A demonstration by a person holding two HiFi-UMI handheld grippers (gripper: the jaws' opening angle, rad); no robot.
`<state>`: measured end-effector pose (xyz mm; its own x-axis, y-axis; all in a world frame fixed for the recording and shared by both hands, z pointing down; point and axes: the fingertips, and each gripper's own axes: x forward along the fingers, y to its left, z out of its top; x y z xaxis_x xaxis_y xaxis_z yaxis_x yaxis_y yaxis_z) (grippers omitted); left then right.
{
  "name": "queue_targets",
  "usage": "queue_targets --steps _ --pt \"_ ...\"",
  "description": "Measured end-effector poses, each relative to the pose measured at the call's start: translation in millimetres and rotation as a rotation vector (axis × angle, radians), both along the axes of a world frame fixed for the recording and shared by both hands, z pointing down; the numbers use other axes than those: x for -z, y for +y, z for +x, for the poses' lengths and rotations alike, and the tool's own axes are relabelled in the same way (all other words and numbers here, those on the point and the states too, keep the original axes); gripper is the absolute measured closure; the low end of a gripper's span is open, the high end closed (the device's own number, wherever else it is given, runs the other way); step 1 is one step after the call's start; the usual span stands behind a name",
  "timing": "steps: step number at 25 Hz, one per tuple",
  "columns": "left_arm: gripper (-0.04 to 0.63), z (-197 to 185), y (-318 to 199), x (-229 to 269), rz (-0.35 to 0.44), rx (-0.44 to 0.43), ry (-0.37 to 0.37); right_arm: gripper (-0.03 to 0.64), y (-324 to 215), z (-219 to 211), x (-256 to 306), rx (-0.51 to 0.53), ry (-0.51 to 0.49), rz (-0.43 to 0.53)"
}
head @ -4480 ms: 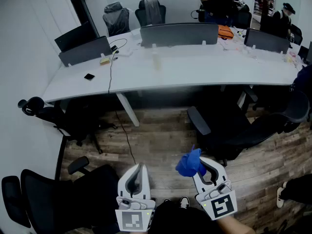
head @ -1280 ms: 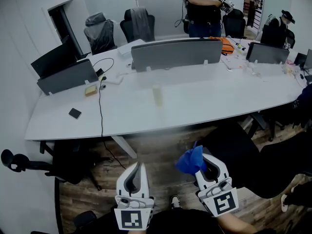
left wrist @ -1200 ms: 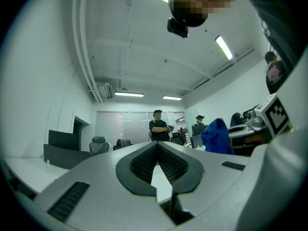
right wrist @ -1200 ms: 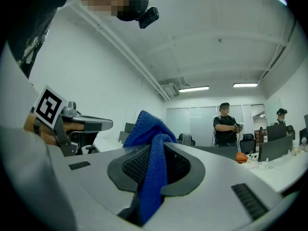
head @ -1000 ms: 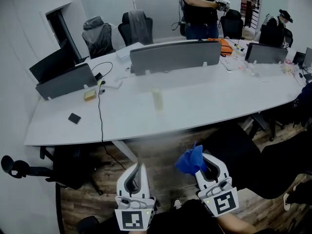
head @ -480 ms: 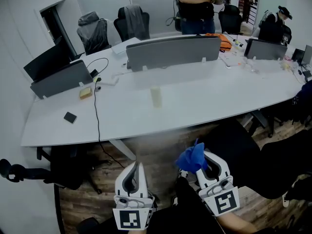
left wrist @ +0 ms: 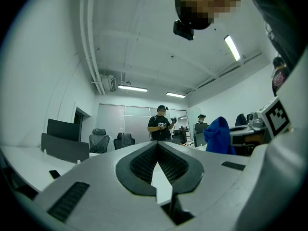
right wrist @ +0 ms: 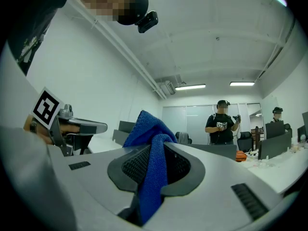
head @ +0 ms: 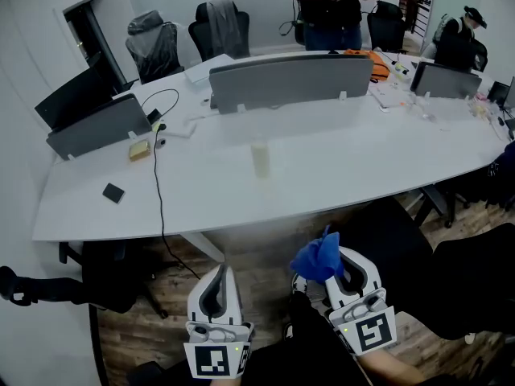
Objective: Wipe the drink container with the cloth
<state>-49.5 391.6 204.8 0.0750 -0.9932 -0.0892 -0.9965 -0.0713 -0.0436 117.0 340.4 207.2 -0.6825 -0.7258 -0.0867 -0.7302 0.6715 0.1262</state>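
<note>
Drink container: pale, translucent, upright plastic cup or bottle [head: 260, 158], which of the two I can't tell. It stands alone on the long white curved worktop [head: 338, 167], about mid-width, in front of the grey divider screen [head: 291, 79]. Nothing touches it, and it is well apart from both tongs.

Blue knitted cloth [head: 315, 257]: pinched in the right tongs [head: 335, 267]. The right gripper view shows the pads clenched on a fold of it [right wrist: 153, 163], with a bunch sticking up above the tips and a tail hanging below.

Left tongs [head: 220, 273]: clenched and empty. The left gripper view shows the ribbed pads meeting with nothing between them [left wrist: 158, 149].

Both tongs are low at the frame bottom, over the wood floor [head: 265, 252], short of the worktop edge. Judged stage: approach, wiping not yet started.

Also on the worktop: black cable [head: 158, 175], small black flat object [head: 113, 192] and yellow block [head: 139, 149], all off to the left. A person [head: 326, 6] stands behind the far side.

Risks:
- The container looks light and unsupported, so a sideways wipe with only the cloth could tip it or shove it along.
- The left tongs have to open before they can steady it. Closing too hard may crush or squirt a thin wall.
- The cloth is held by a small pinch, so drag on the container could pull it out.
- The black chair [head: 402, 240] near the edge may crowd the right-side reach.
</note>
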Motion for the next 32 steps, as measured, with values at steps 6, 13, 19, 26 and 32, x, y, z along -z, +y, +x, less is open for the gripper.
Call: queue_targets --steps 6,13,19,26,32 --pt "0.592 -0.5 -29.3 1.1 0.003 -0.011 -0.016 0.56 -27.4 -1.1 -3.4 -0.009 0.006 -0.008" --pt "0.592 -3.3 -73.9 2.2 -0.007 -0.017 -0.02 0.56 -70.1 -5.4 -0.4 -0.004 0.011 0.002" --pt "0.592 -11.0 -119.8 6.4 -0.019 -0.006 -0.041 0.56 -119.0 -17.4 -1.4 0.02 0.002 -0.007" --pt "0.592 -20.9 -173.0 8.8 -0.034 0.015 -0.052 0.56 -175.7 -33.7 -3.3 0.065 -0.008 -0.038" --pt "0.592 -27.6 -212.9 15.5 -0.012 0.038 -0.055 0.56 -223.2 -42.1 -6.6 0.096 -0.025 -0.015"
